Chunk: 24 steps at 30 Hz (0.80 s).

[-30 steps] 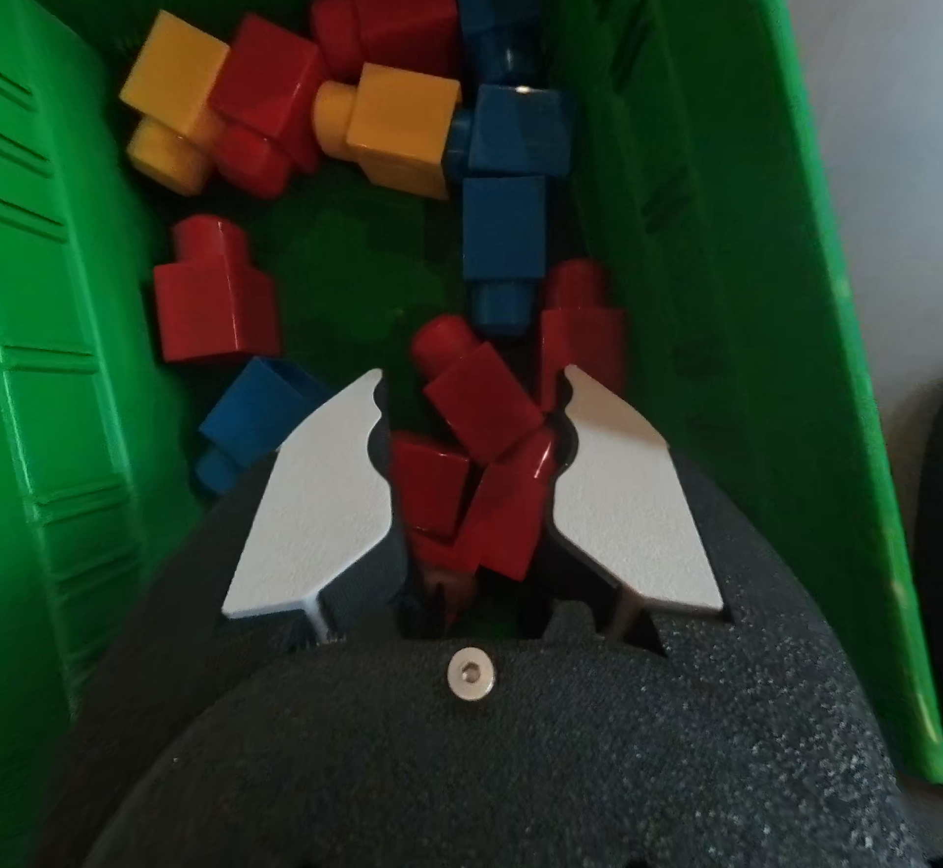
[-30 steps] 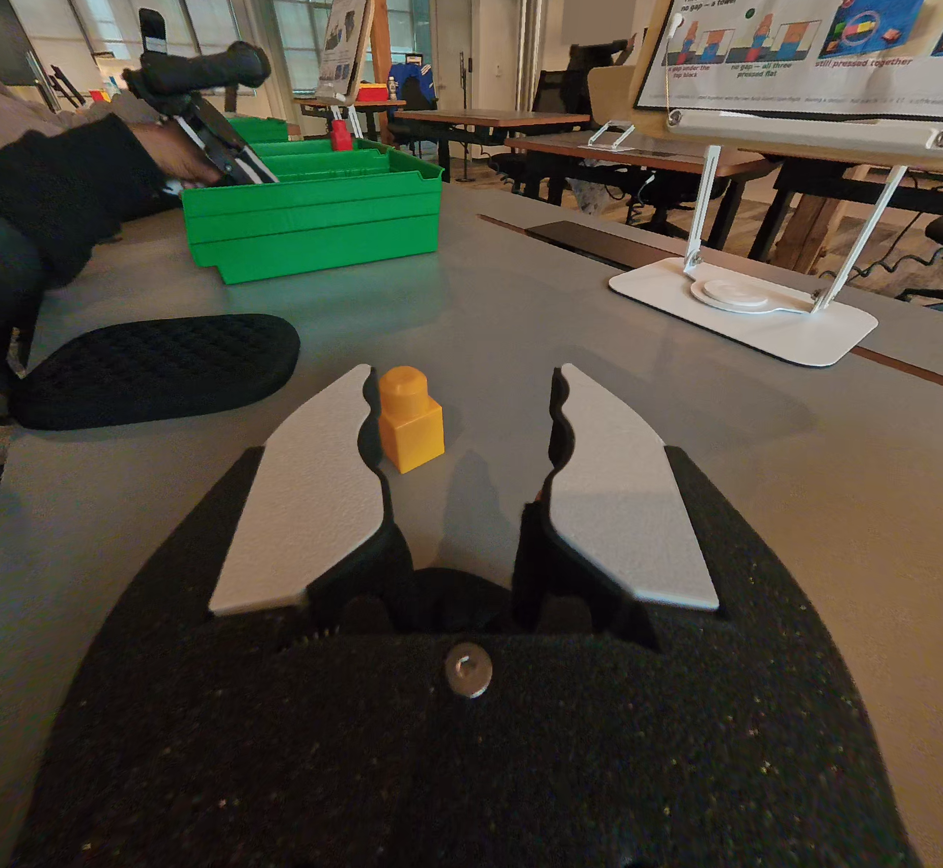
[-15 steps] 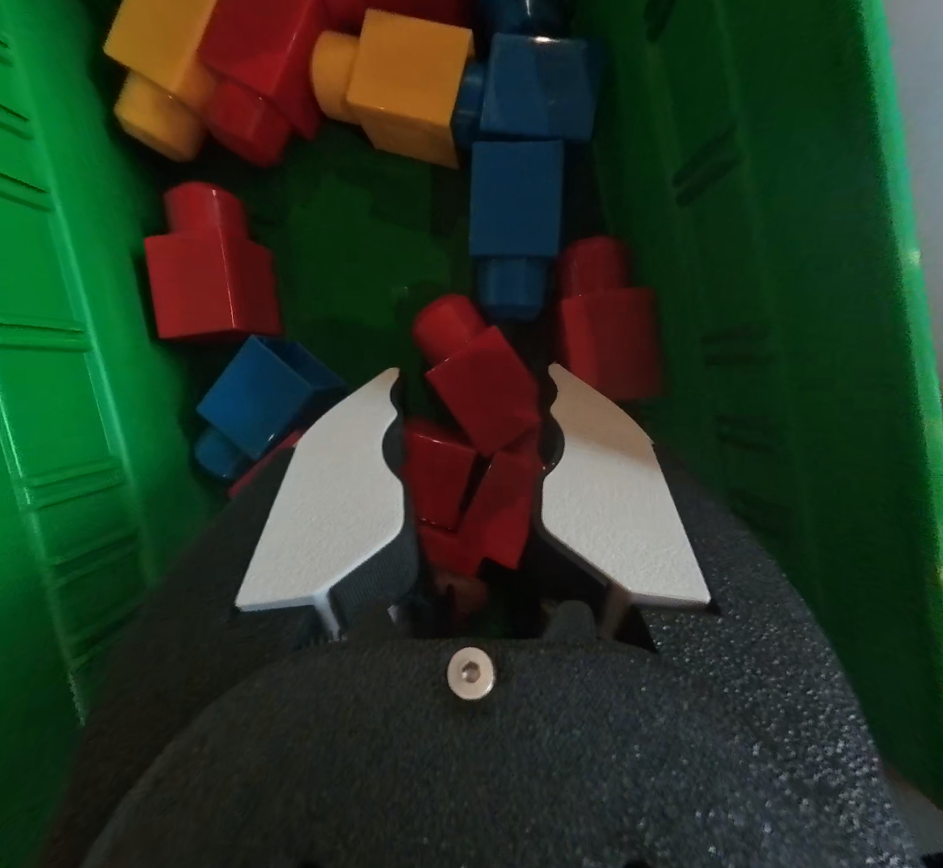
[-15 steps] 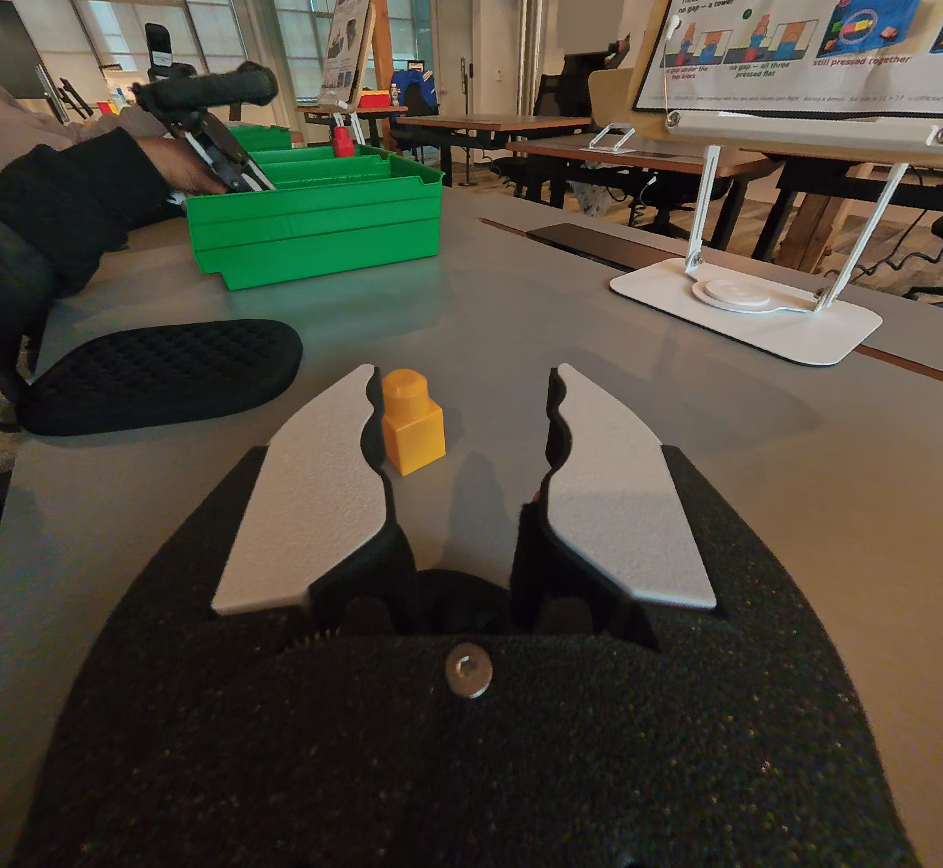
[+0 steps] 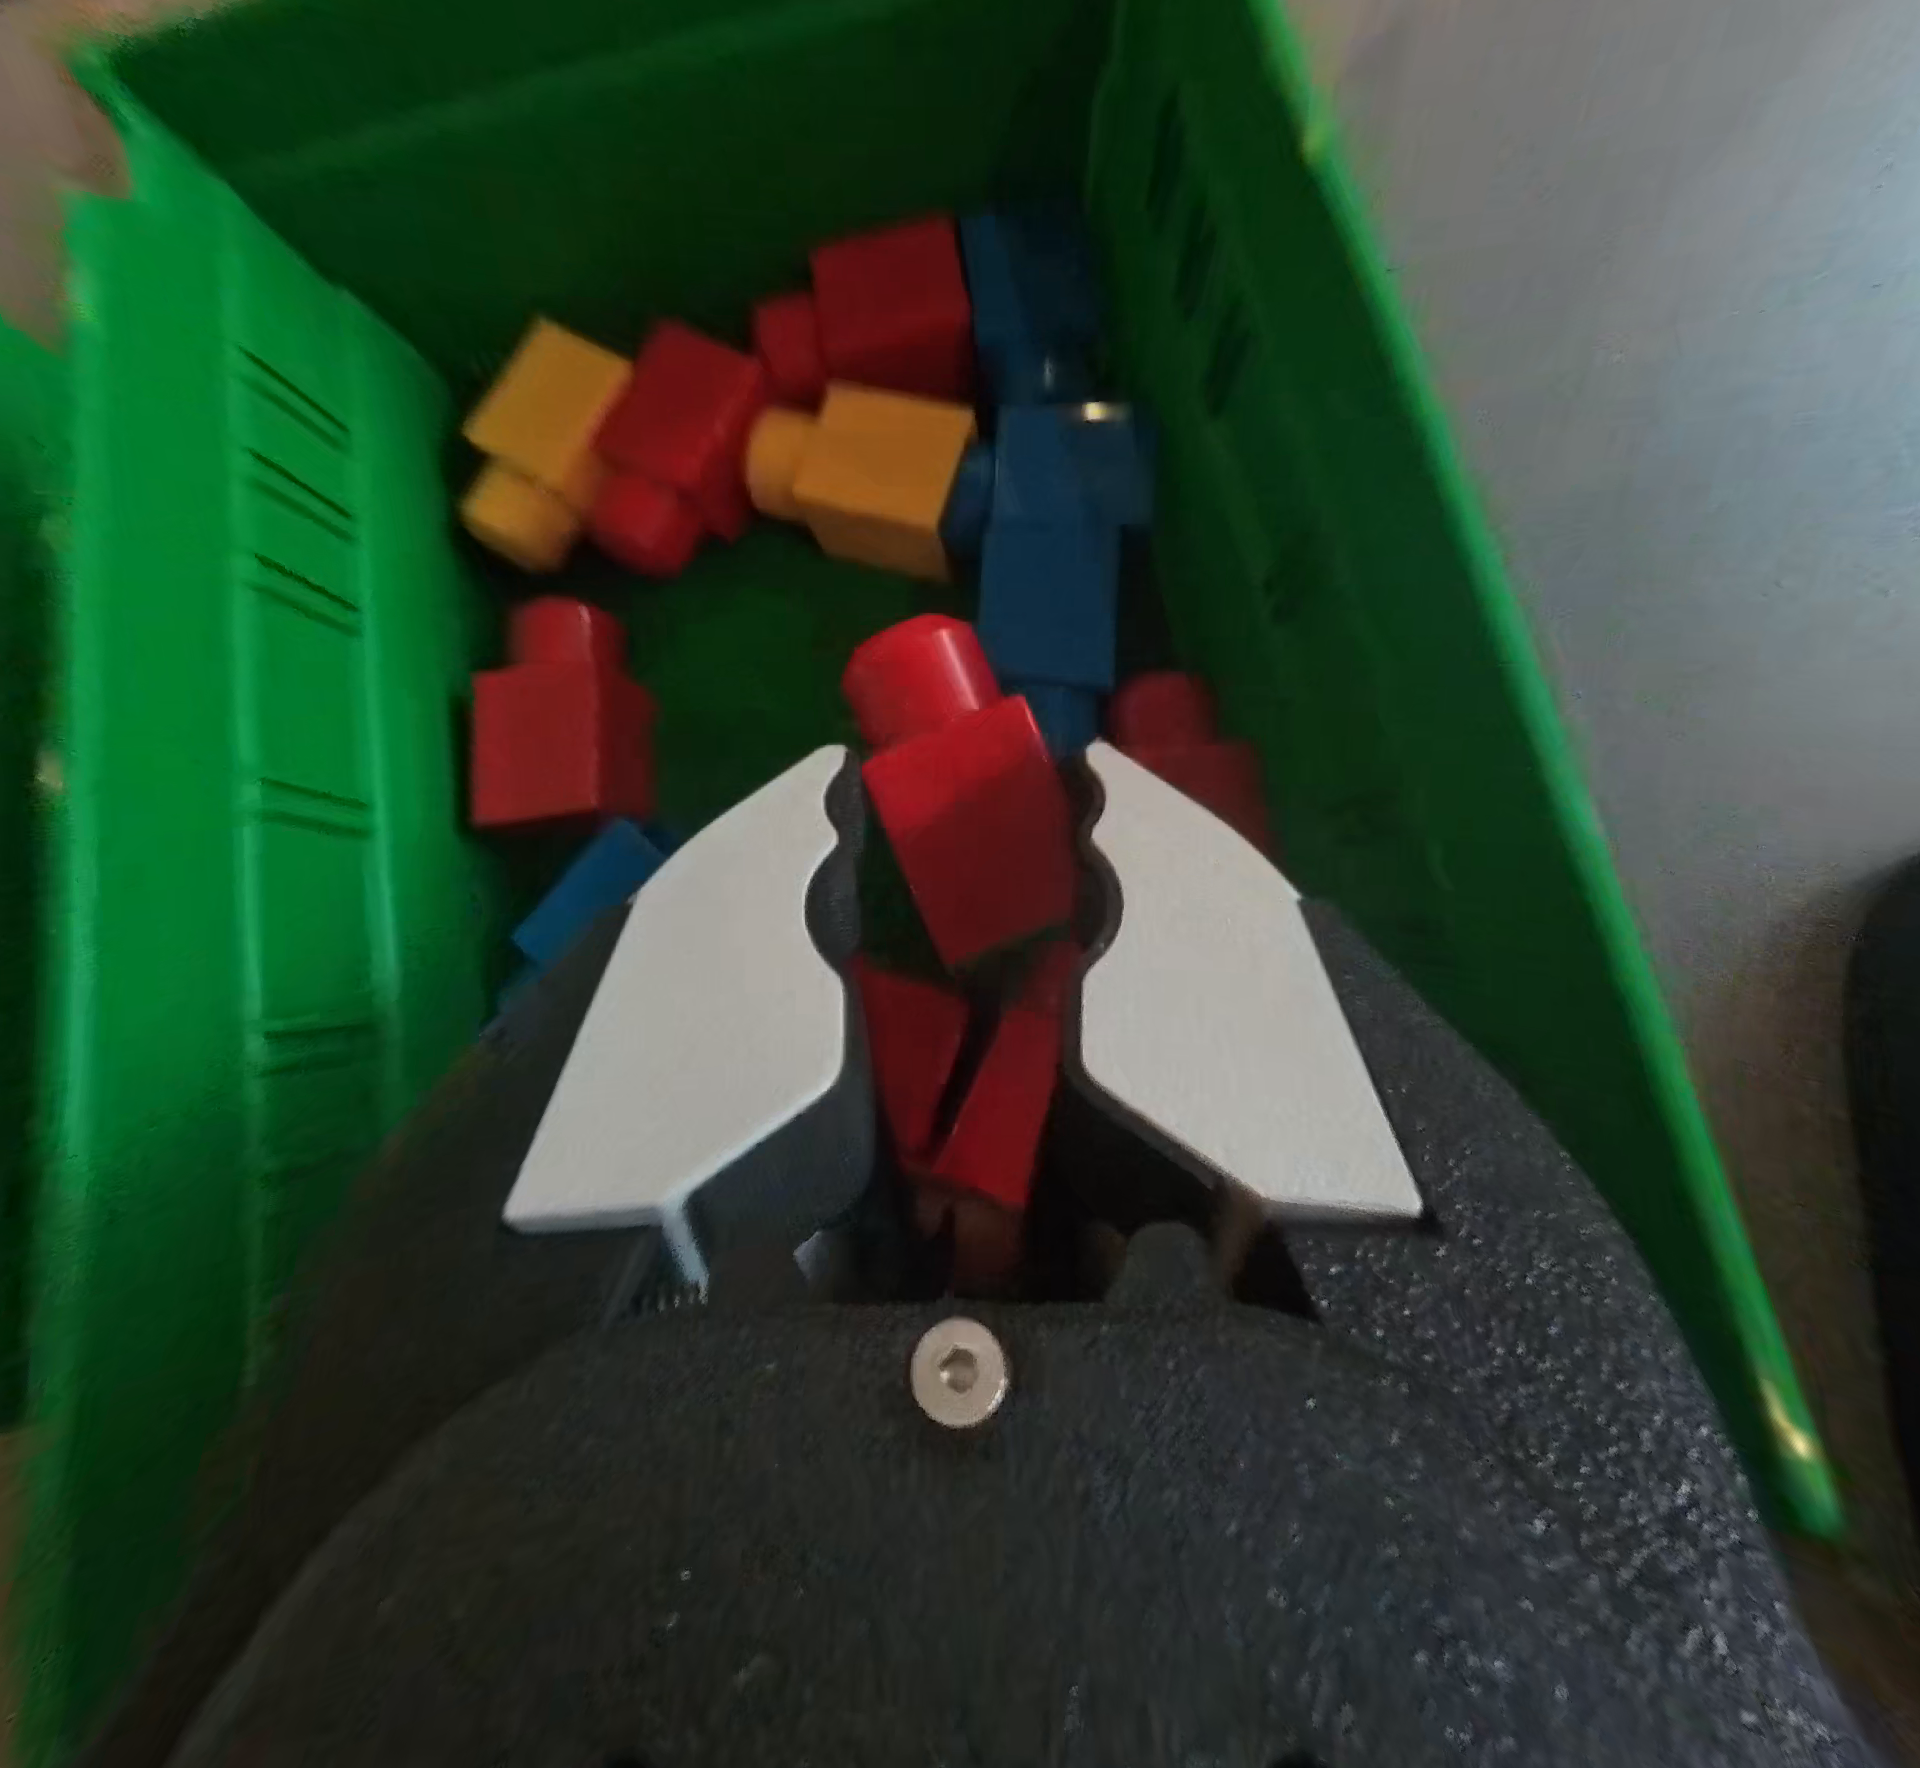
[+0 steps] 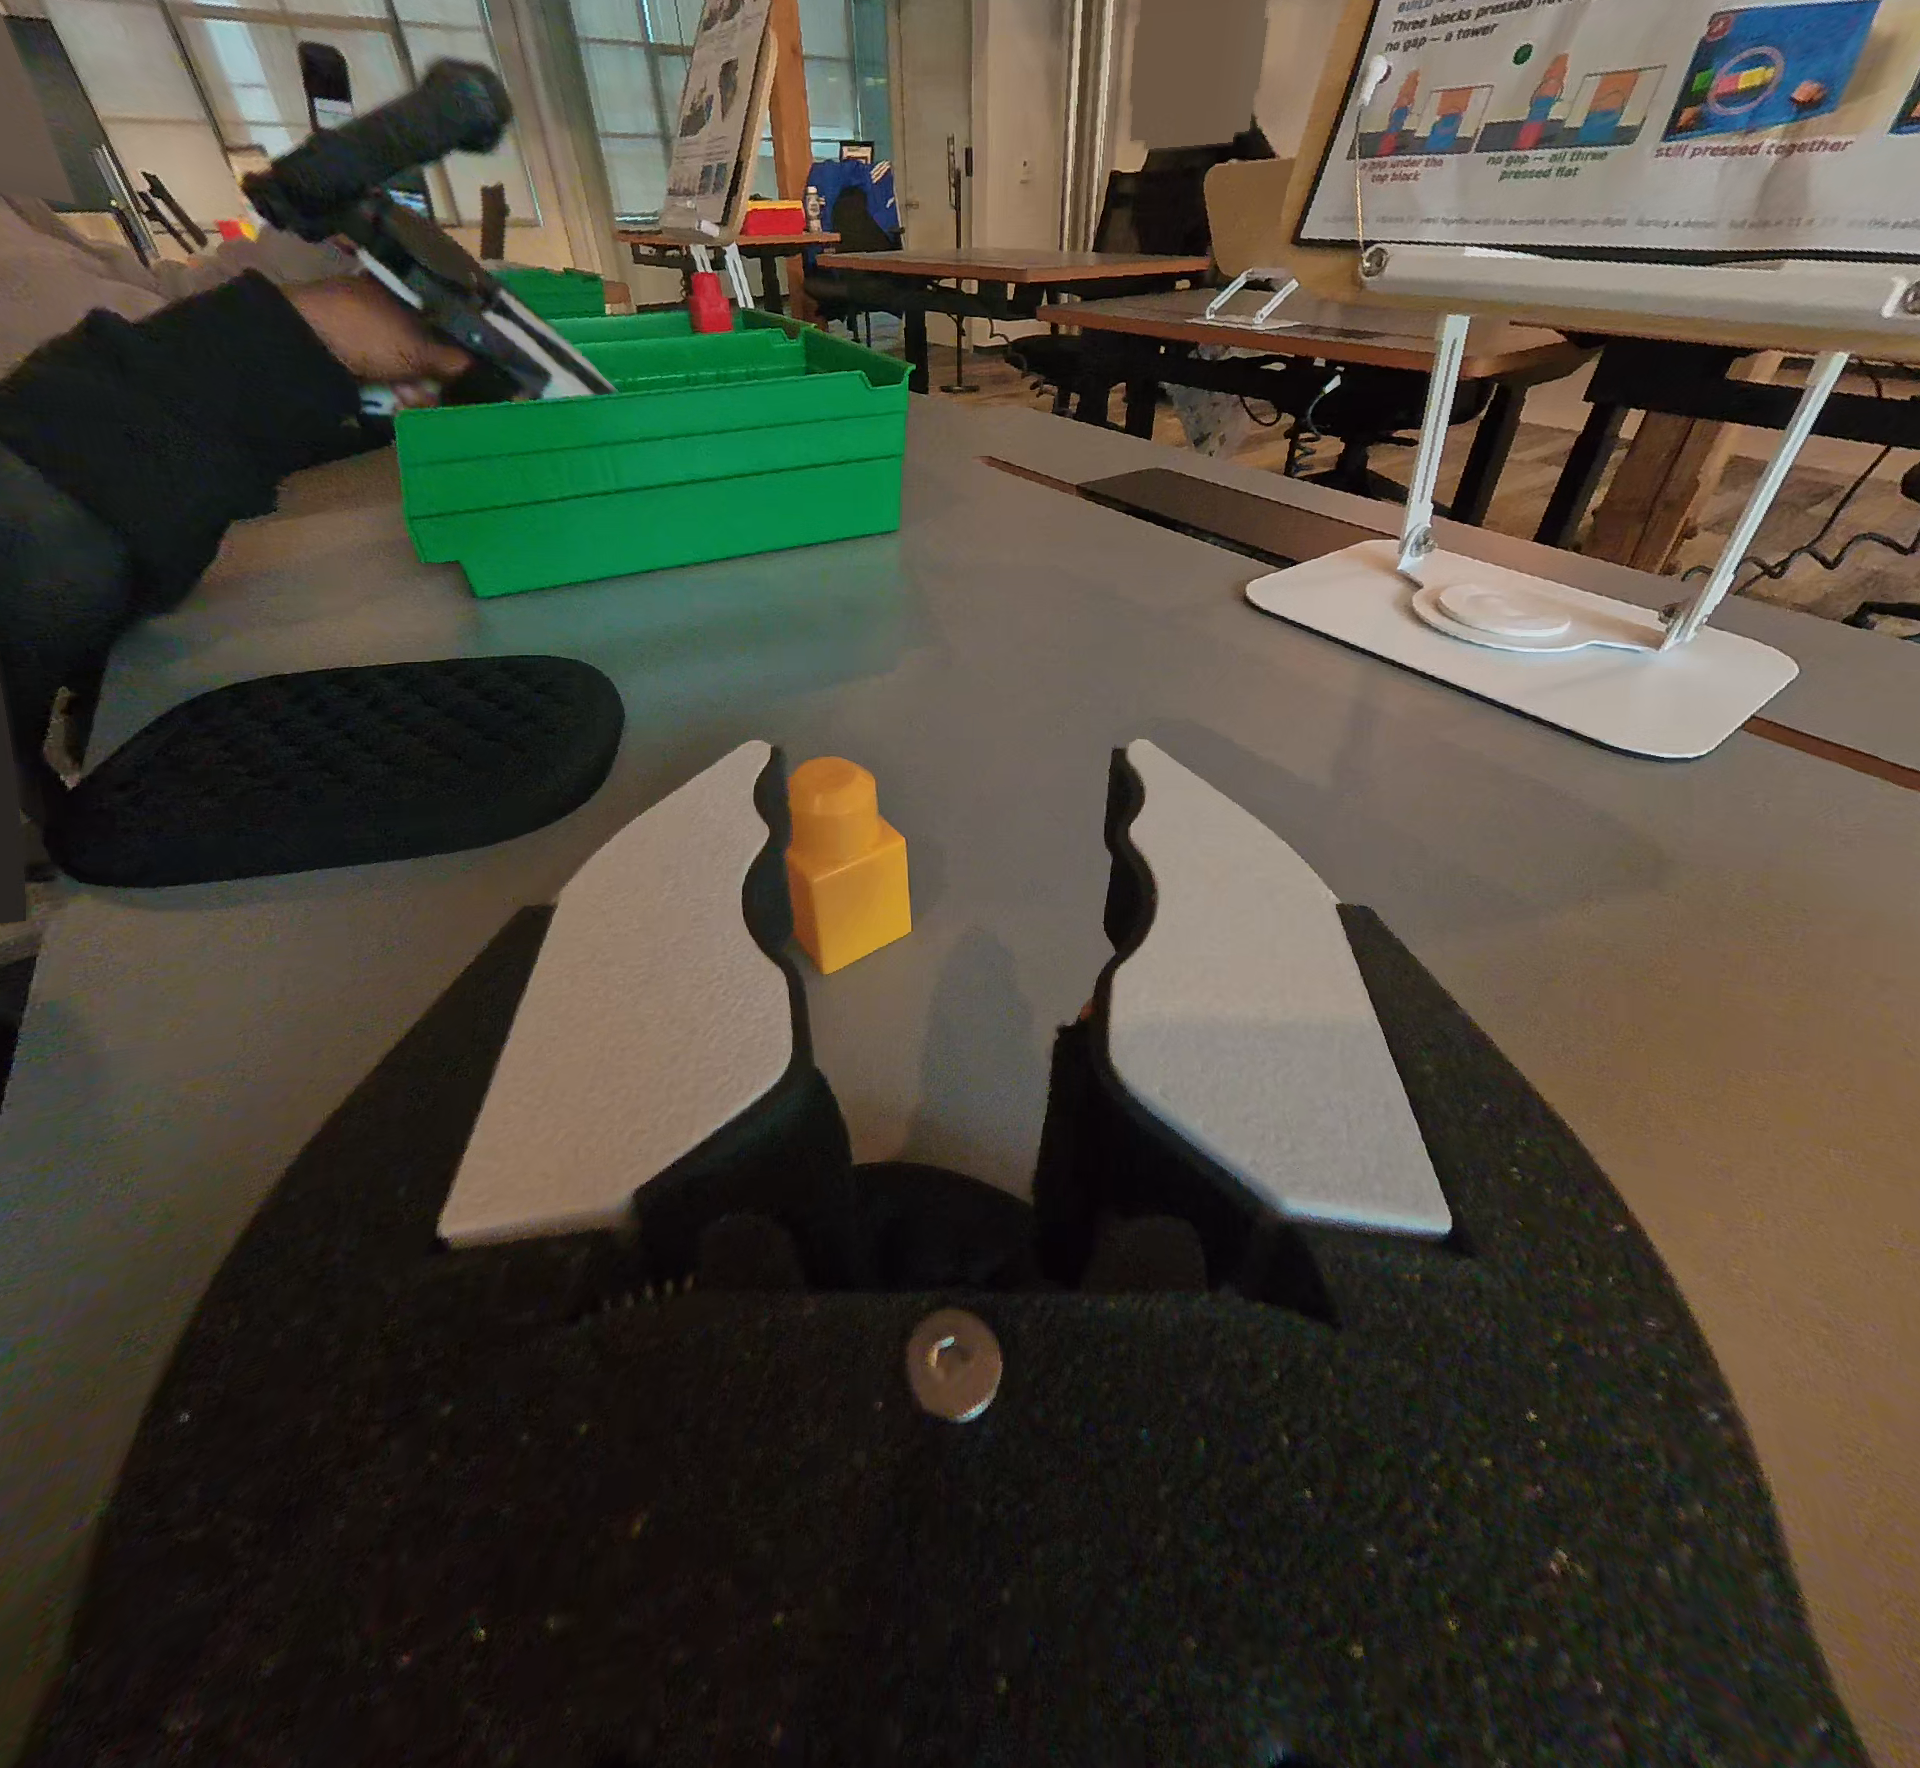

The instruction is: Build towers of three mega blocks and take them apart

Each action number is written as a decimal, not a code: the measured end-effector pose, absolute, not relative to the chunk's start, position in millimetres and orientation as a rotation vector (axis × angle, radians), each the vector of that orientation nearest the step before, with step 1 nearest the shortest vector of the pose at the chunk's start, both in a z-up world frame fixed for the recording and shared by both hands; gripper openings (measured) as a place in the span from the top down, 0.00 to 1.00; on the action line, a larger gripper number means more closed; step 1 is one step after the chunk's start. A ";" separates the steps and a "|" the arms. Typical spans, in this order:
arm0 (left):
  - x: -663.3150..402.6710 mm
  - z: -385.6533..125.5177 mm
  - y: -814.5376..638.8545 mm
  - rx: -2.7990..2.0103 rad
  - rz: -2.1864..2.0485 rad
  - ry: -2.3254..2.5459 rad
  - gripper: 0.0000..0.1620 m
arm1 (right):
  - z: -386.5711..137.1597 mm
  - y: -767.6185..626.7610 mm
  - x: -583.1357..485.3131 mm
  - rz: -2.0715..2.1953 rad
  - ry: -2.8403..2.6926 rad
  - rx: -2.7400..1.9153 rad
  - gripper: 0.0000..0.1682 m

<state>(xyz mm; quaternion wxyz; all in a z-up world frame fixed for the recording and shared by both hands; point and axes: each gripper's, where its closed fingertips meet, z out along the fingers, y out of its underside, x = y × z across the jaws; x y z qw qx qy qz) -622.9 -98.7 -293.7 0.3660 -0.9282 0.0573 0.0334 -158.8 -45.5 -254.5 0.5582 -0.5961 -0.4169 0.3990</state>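
Left cam, approx since it's blurry: 7 red blocks (image 5: 966, 835), 4 blue blocks (image 5: 1049, 596), 2 yellow blocks (image 5: 873, 482). Right cam: 1 lone yellow block (image 6: 847, 877), 1 black pad (image 6: 332, 762), 1 white stand (image 6: 1517, 638), and green bins (image 6: 644, 471), 2 min, poss. 3.

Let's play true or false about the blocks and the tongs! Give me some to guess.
1. The left tongs are squeezing a red block. True.
2. The right tongs hold the yellow block. False: they are open, and the block stands on the grey table.
3. The green bin holds red, yellow and blue blocks. True.
4. The yellow block lies on its side. False: it stands upright, stud on top.
5. A black pad lies on the table. True.
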 end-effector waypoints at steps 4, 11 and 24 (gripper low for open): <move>-607.7 -238.3 -89.0 -2.117 0.107 0.228 0.77 | -256.0 -46.9 -160.5 0.936 -1.002 -1.409 0.66; -471.7 -136.0 -96.8 -1.541 -0.349 0.538 0.78 | -261.3 -51.2 -166.3 0.930 -1.070 -1.423 0.66; -267.6 -189.2 -125.0 -1.347 -0.844 1.069 0.78 | -224.6 -98.4 -199.9 1.121 -1.371 -1.313 0.66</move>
